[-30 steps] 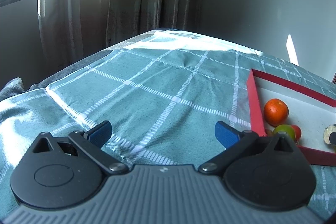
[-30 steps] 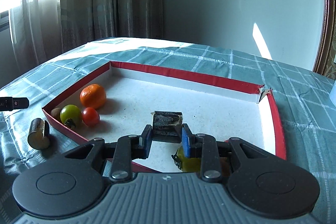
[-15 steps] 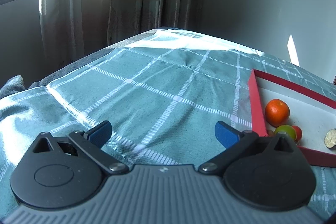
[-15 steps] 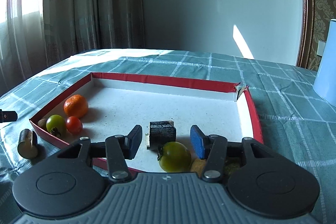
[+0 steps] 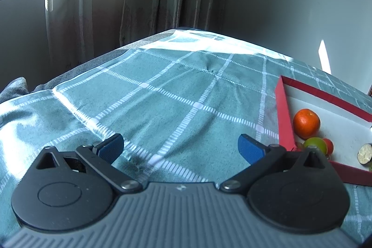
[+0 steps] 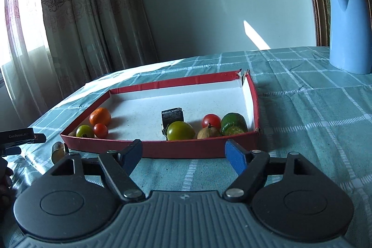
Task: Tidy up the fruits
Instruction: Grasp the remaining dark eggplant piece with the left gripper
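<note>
A red-walled tray [image 6: 200, 150] lies on the teal checked cloth. In it are an orange [image 6: 100, 116], a small green tomato [image 6: 84, 131], a small red tomato [image 6: 100, 130], a dark block [image 6: 172, 116], a large green tomato [image 6: 180, 130], a brown fruit [image 6: 208, 132], a red tomato [image 6: 211, 120] and a green avocado-like fruit [image 6: 233, 124]. My right gripper [image 6: 184, 155] is open and empty, in front of the tray's near wall. My left gripper [image 5: 180, 147] is open and empty over bare cloth, left of the tray [image 5: 282, 117]. The orange [image 5: 306, 123] also shows there.
A brown cut piece [image 6: 58, 150] lies on the cloth outside the tray's left corner. A blue jug [image 6: 350, 29] stands at the far right. The other gripper's tip [image 6: 21, 137] shows at the left edge. Curtains and a wall stand behind the table.
My right gripper has opened, let go of the dark block in the tray, and pulled back out over the near wall. The left gripper has barely moved.
</note>
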Motion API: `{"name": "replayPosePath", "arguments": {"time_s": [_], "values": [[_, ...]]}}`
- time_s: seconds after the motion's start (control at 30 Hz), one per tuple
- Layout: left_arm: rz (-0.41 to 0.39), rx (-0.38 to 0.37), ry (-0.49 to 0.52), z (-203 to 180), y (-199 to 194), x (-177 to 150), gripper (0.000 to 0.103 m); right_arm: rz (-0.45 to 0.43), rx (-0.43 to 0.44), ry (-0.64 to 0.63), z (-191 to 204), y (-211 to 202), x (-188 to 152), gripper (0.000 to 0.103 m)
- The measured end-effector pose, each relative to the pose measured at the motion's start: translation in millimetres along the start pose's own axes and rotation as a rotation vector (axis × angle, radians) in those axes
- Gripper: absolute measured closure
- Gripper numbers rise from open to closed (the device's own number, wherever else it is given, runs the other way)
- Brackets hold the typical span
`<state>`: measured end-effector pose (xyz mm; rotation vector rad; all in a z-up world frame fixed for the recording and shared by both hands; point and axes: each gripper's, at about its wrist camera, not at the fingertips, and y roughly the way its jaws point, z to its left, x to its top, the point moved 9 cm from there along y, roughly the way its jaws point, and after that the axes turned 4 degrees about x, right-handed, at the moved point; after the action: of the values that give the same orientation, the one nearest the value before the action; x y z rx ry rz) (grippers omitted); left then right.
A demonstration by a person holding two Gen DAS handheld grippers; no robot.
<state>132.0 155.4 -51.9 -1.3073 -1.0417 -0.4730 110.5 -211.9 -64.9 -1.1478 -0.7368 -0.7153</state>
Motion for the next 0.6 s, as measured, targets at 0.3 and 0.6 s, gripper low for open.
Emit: {"name": "replayPosePath", "arguments": {"time_s": [0.3,0.6], "values": [[-0.024,0.015,0.033,-3.9,-8.6,-0.4,0.000,0.075,-0.041,0.013,-5.1,10.5,-11.1,0.024],[-0.130,-0.113,0.261,-57.5,-46.0,-14.0,0.000,0.076,-0.029,0.020,-5.5,10.3,-10.3,0.022]]}}
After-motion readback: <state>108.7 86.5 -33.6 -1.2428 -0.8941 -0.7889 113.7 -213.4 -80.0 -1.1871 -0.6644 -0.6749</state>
